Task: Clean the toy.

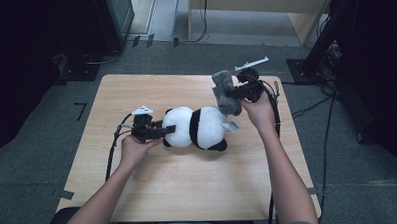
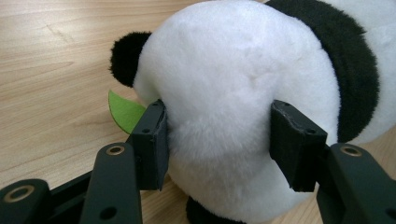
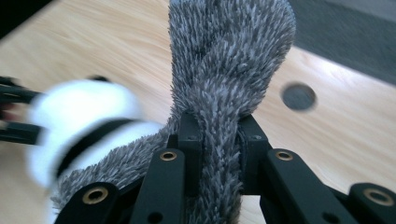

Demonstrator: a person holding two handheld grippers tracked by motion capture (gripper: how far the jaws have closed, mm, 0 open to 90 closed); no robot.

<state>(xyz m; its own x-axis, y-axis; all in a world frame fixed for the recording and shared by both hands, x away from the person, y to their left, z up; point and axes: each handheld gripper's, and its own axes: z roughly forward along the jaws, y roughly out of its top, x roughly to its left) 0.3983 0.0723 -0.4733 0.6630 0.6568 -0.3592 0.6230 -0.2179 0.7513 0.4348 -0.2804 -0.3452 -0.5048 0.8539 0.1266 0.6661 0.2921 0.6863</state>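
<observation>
A black-and-white panda plush (image 1: 197, 128) lies on its side in the middle of the wooden table (image 1: 189, 187). My left gripper (image 1: 169, 129) is shut on its white head, the pads (image 2: 152, 140) pressing into the fur of the panda plush (image 2: 243, 84) from both sides. A green felt leaf (image 2: 123, 111) sticks out beside the head. My right gripper (image 1: 232, 97) is raised over the table's right part, shut on a grey fuzzy cloth (image 1: 220, 83). In the right gripper view the grey cloth (image 3: 229, 56) stands up between the jaws of my right gripper (image 3: 220, 140), with the panda (image 3: 79, 116) blurred behind.
A dark round hole (image 3: 299, 96) marks the tabletop near its far right corner. Cables trail from both grippers off the near edge. Black stands (image 1: 334, 37) and gear sit on the grey floor beyond the table's right and far sides.
</observation>
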